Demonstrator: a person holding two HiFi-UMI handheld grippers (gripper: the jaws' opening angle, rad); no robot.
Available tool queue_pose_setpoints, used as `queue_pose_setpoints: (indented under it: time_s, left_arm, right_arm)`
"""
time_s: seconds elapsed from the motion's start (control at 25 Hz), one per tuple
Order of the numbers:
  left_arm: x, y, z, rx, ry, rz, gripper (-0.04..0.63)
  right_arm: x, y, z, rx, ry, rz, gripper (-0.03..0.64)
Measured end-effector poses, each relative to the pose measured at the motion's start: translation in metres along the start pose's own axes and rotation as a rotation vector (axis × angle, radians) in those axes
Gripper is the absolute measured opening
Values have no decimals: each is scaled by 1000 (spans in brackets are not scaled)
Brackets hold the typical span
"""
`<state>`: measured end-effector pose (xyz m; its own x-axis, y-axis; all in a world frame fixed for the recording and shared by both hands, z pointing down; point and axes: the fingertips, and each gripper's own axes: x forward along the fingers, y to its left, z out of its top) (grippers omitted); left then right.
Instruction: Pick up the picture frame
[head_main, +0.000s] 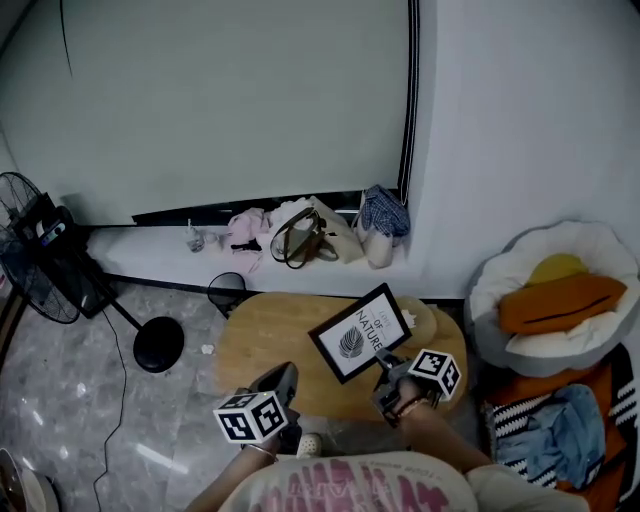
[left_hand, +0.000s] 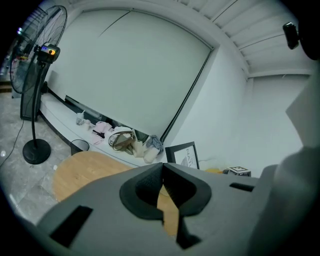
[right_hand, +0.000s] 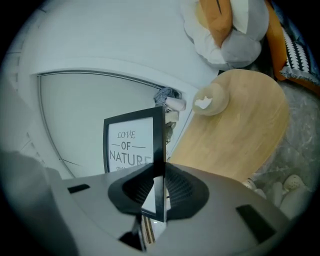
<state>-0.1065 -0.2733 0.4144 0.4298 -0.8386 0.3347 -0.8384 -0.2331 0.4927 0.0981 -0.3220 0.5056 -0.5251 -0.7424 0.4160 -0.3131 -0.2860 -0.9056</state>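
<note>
Wooden table sits below me. Frame is held in the air over it, tilted, print facing up. My right gripper is clamped on the frame's edge near a corner. My left gripper is beside it, jaws together, nothing between them.

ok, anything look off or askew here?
Only the picture frame: it is held tilted over the wooden table, pinched along one edge by the right gripper alone. The left gripper is shut and empty. Nothing looks spilled or broken.
</note>
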Motion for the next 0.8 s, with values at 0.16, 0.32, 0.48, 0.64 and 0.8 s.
queue_pose_setpoints:
  time_s: [0.16, 0.32, 0.48, 0.64, 0.8]
  left_arm:
    - [-6, -17, 11, 14, -39, -9, 3]
    - [-13, -31, 16, 29, -61, -21, 3]
    - [-24, -45, 21, 53, -80, -41, 3]
    - [-34, -59, 24, 81, -104, -61, 3]
    - [-46, -76, 20, 92, -124, -71, 3]
  right_arm:
    - [-16, 32, 10, -58, -21, 65, 74]
    - [-34, 56, 12, -86, -38, 129, 74]
    - [-53, 75, 9, -89, -54, 189, 74]
    - [-71, 90, 5, -129, -62, 242, 75]
    - [-89, 92, 1, -146, -57, 268, 75]
